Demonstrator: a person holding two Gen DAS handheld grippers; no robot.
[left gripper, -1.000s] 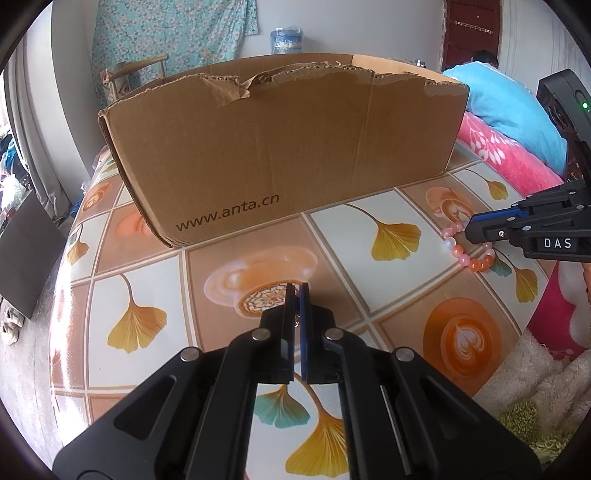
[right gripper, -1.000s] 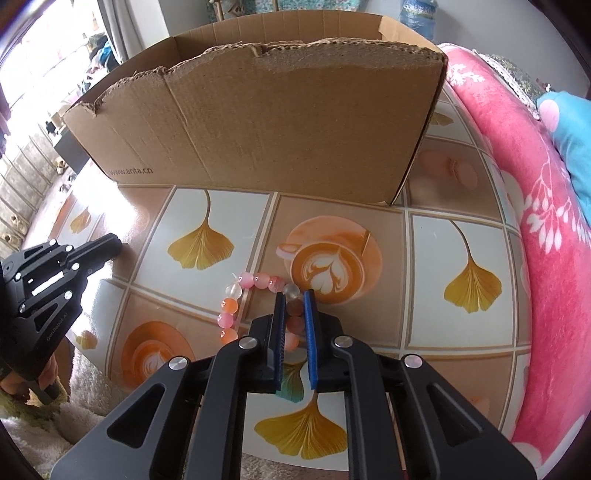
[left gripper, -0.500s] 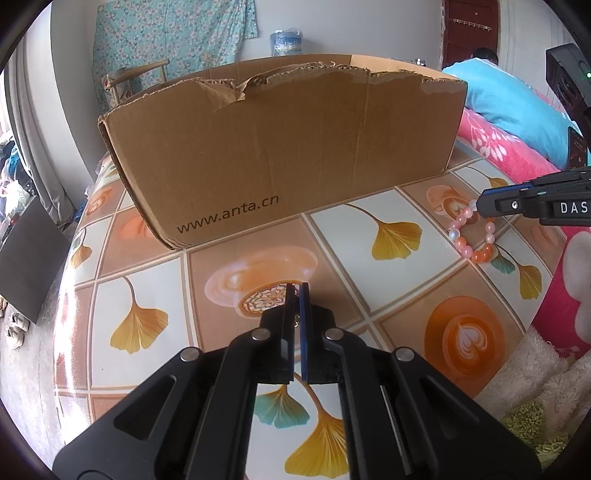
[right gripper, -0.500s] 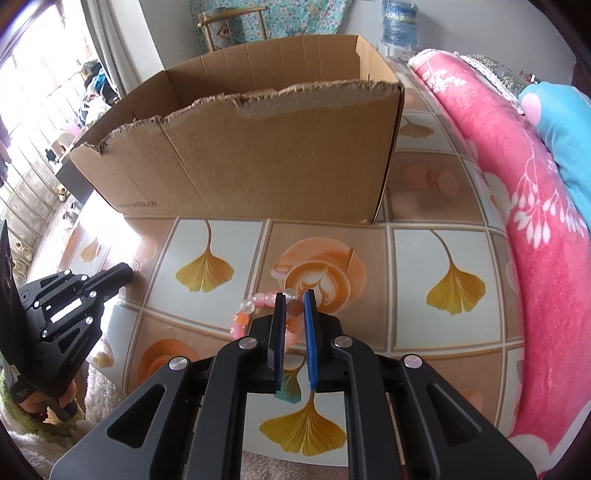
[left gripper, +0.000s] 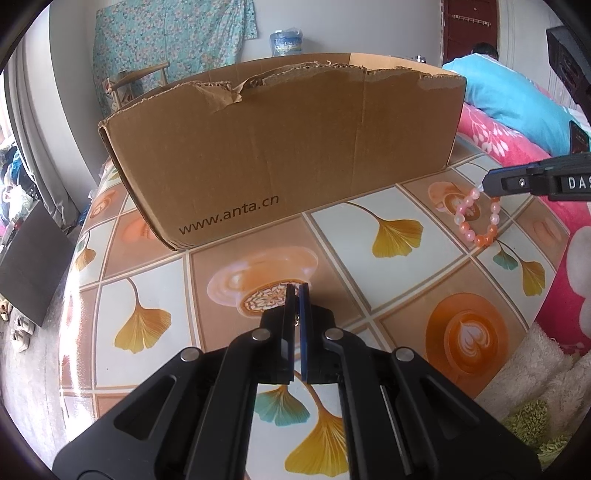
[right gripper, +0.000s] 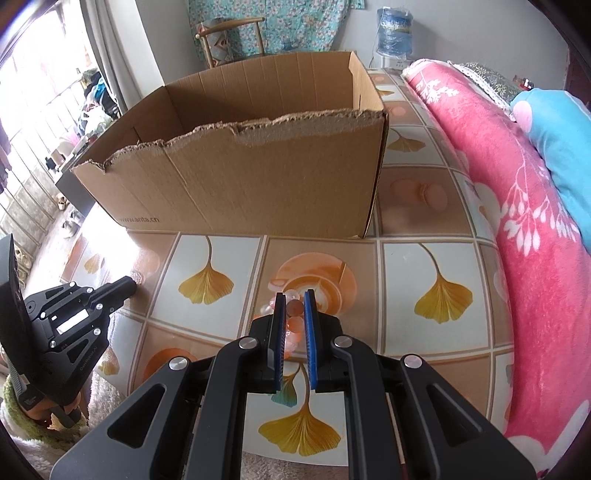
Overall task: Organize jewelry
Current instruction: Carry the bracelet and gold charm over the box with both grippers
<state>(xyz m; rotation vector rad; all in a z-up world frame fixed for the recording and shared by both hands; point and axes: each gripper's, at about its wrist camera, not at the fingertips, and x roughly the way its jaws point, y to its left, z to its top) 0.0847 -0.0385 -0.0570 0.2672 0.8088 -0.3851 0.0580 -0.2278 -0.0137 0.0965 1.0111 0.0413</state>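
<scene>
A pink and orange bead bracelet (left gripper: 476,218) hangs from my right gripper (left gripper: 487,183), lifted above the patterned table (left gripper: 388,302). In the right wrist view the gripper (right gripper: 294,299) is shut on the bracelet (right gripper: 292,321), with beads showing between the blue pads. A large open cardboard box (left gripper: 280,147) stands at the back of the table; its inside (right gripper: 266,96) looks empty. My left gripper (left gripper: 294,291) is shut, low over the table in front of the box. A tiny metal piece seems to sit between its pads, too small to identify.
A pink floral blanket (right gripper: 517,192) and blue pillow (left gripper: 509,99) lie along the right side of the table. A fluffy rug (left gripper: 535,387) lies below the near table edge. A chair (right gripper: 229,40) and water bottle (right gripper: 395,29) stand behind the box.
My right gripper has lifted the bracelet off the table and risen, so the box's inside now shows. The left gripper has hardly moved.
</scene>
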